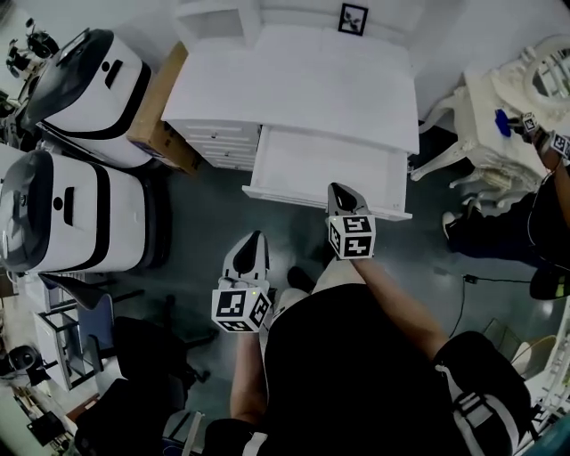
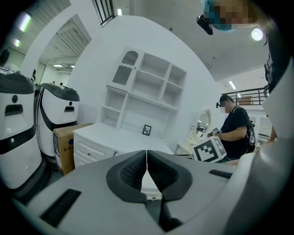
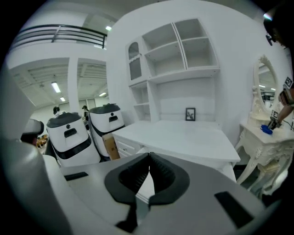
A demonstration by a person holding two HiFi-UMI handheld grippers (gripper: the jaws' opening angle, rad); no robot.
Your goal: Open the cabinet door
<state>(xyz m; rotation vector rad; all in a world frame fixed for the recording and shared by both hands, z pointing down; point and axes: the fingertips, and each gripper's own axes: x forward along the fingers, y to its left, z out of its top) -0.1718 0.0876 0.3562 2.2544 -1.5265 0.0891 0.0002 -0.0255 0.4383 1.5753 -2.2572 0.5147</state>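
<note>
Progress seems nil: arched hutch door (image 3: 134, 64) above the desk surface (image 1: 303, 80) looks shut; left gripper (image 1: 252, 242) and right gripper (image 1: 341, 194) hang before the desk, both closed, empty.

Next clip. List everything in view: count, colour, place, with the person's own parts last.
desk: one, white, top centre
panel: one, white, standing out at the desk's front
drawers: one stack, white, desk's left part
hutch: one, white, open shelves, on the desk's back
picture frame: one, black, desk's back edge
cardboard box: one, brown, left of the desk
machines: two, white and black, far left
vanity table: one, white, right
other person: one, dark top, at the vanity table
chair: one, black, lower left
left gripper: grey, shut, empty, low centre
right gripper: grey, shut, empty, near the panel's front edge
</note>
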